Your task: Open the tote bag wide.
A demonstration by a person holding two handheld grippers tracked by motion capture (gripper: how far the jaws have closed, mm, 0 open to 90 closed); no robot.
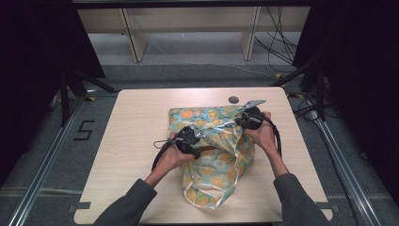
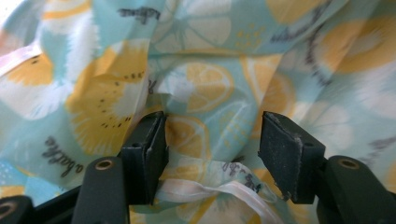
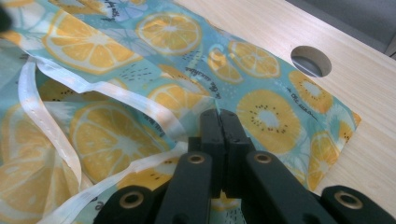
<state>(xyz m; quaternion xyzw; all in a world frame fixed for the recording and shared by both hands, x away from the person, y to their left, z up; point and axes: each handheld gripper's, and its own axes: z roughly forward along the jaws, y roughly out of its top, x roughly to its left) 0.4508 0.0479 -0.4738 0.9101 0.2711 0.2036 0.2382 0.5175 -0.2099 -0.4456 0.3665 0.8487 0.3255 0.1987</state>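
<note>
The citrus-print bag point(image 1: 214, 150) lies crumpled mid-table. At its two o'clock edge the right gripper point(image 3: 219, 123) is clamped tight on the fabric by the white trim point(image 3: 51, 135). At nine o'clock, the left gripper point(image 2: 212, 144) gapes, jaws apart over cloth.

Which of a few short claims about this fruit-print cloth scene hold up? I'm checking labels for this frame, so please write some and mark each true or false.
1. The left hand-held gripper has its jaws apart, with the cloth between and behind them. True.
2. The right hand-held gripper stands wide open above bare wood. False: its jaws are closed together at the cloth's edge.
3. The cloth carries orange citrus slices on a pale blue ground. True.
4. The cloth lies fully flat and smooth. False: it is bunched and creased, with a white hem looping across it.
5. A round hole sits in the table beside the cloth. True.
</note>
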